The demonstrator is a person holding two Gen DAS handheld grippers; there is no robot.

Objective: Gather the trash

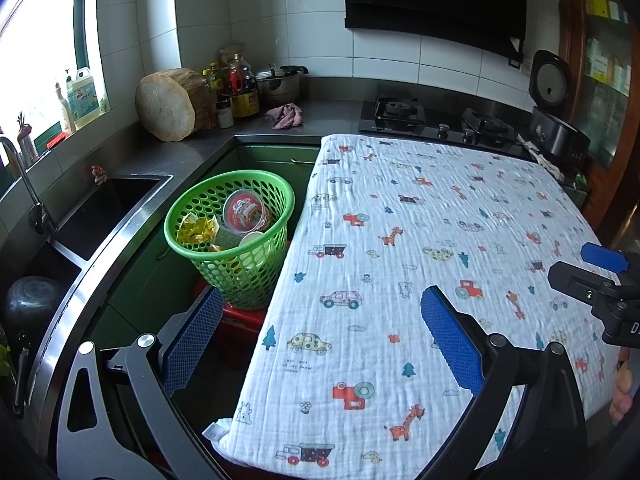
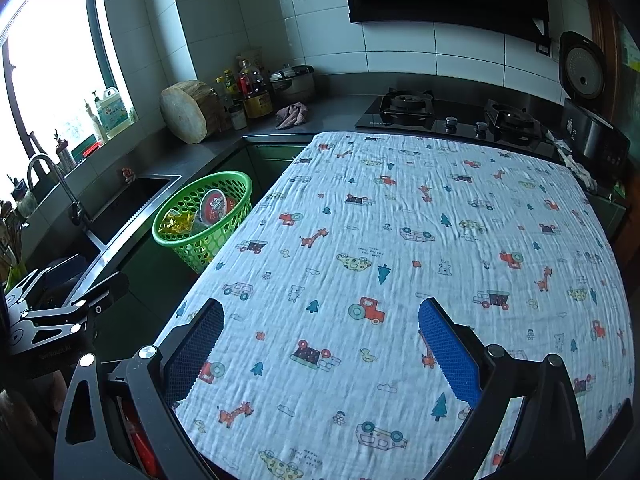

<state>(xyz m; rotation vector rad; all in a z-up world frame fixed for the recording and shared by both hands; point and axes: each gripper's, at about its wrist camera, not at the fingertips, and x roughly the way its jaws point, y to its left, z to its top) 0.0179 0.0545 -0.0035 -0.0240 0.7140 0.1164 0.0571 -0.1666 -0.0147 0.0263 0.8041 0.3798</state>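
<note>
Left claw, blue pads spread wide and gripping nothing, hovers over the left edge of the tabletop, which is draped in a white cloth printed with cars and giraffes. Right claw, likewise spread and empty, hovers over the cloth. Green perforated basket stands left of the tabletop, beside the sink, on what appears to be a red stool. Inside it lie the trash: a red-lidded cup, a yellow wrapper and a white cup.
</note>
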